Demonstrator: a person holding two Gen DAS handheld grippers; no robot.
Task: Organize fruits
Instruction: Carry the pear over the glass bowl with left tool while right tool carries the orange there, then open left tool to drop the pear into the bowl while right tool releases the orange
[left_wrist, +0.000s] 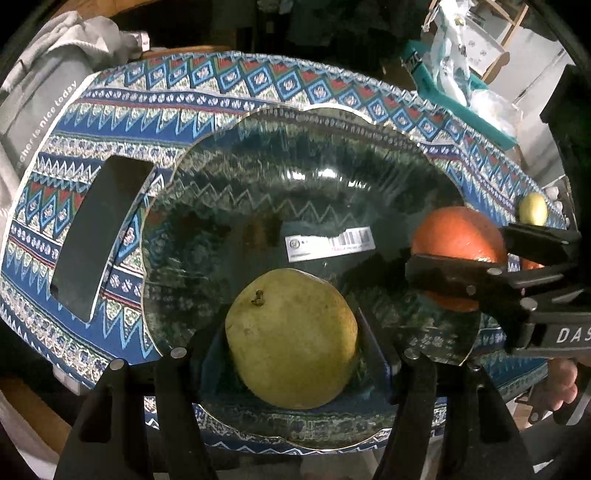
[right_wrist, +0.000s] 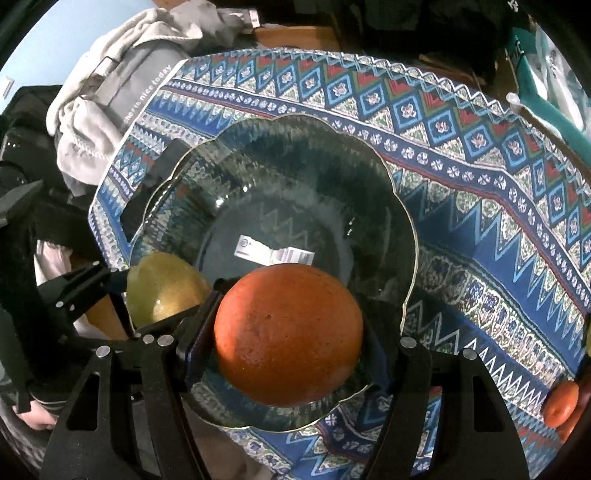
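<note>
Left wrist view: a clear glass plate (left_wrist: 258, 147) with a scalloped, thin gold rim lies on a woven cloth (left_wrist: 229, 85) patterned in blue, red and white diamonds and zigzags. A white sticker (left_wrist: 330, 243) with a barcode sits at the plate's centre; its small print is too blurred to read. The left gripper (left_wrist: 291, 343) holds a round, yellow-green pear (left_wrist: 291, 339) with a dull, speckled skin and a short brown stem, its two black fingers pressed on either side, above the near part of the plate. A dark flat rectangle (left_wrist: 99, 236) lies on the cloth left of the plate. A grey garment (left_wrist: 40, 85) at the far left carries white lettering ending "is nice today".

From the right wrist view, the right gripper (right_wrist: 290, 343) clamps a round orange (right_wrist: 290, 339) with a pebbled rind, also over the plate's near edge, just beside the pear. The letters "DAS" show on this gripper's body in the left view. A small yellow fruit (left_wrist: 533, 209) and another orange fruit (right_wrist: 561, 402) lie on the cloth well to the right.
</note>
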